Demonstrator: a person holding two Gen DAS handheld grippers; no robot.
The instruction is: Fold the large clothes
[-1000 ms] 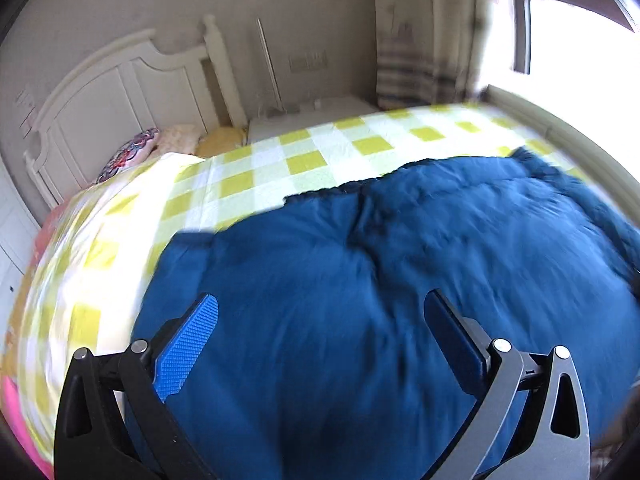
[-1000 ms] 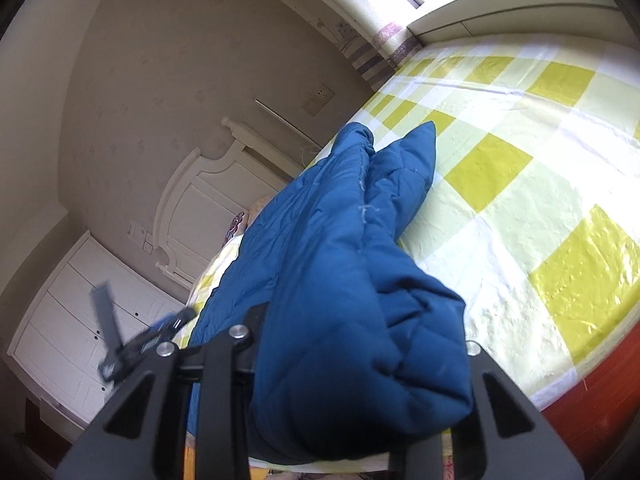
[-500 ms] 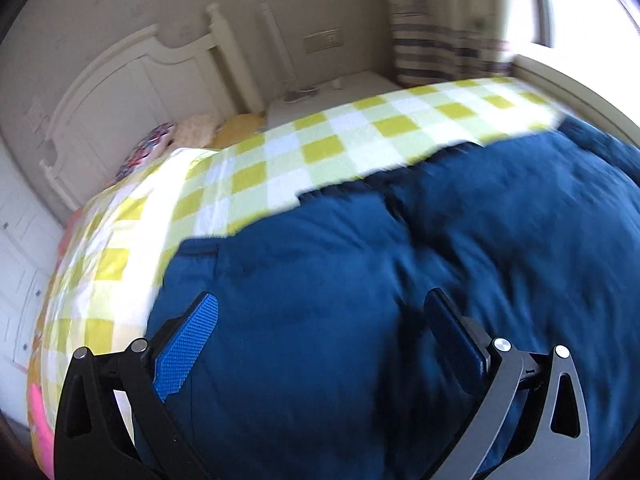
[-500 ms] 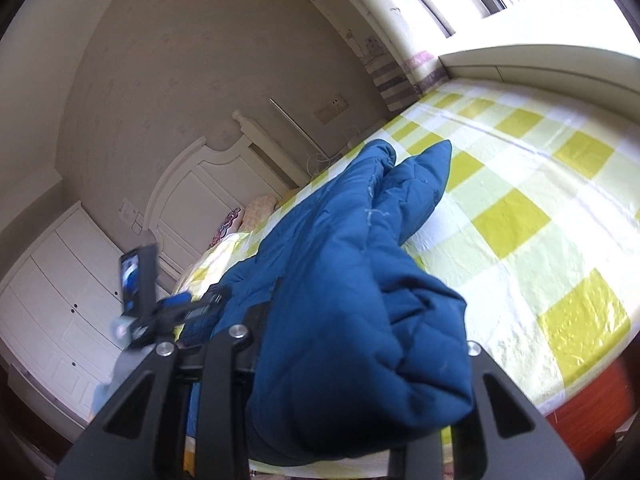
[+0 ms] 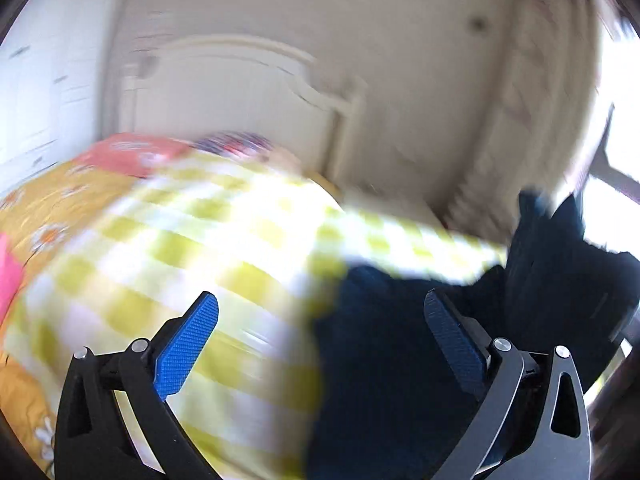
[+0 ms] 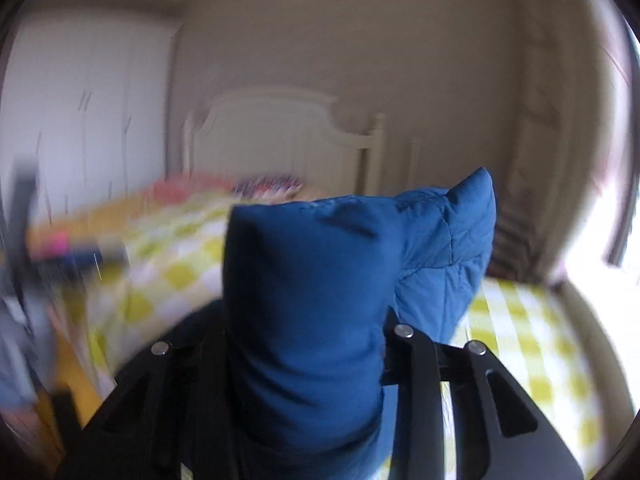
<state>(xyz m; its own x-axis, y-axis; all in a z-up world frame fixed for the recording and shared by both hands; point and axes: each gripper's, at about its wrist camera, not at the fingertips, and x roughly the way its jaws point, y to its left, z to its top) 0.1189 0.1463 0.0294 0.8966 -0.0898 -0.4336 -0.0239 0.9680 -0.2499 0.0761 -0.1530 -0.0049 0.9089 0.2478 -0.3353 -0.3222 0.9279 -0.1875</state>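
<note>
A dark blue padded jacket (image 5: 400, 360) lies on the bed's yellow-and-white checked sheet (image 5: 180, 248), at the lower right of the blurred left wrist view. My left gripper (image 5: 320, 340) is open and empty, its blue pads (image 5: 188, 344) above the sheet at the jacket's left edge. My right gripper (image 6: 312, 360) is shut on a thick fold of the jacket (image 6: 308, 300), which stands up between the jaws and hides the fingertips. Another part of the jacket (image 6: 448, 248) rises behind it.
A white headboard (image 5: 240, 96) stands at the far end of the bed, with colourful pillows (image 5: 136, 152) in front of it. A white wardrobe (image 6: 80, 112) is at the left. A bright window (image 5: 616, 160) and curtain are at the right. An orange floral cover (image 5: 40, 200) lies at the left.
Both cameras swung fast and blurred. My left gripper moved left off the jacket to above the checked sheet. My right gripper lifted and turned with the jacket fold still held.
</note>
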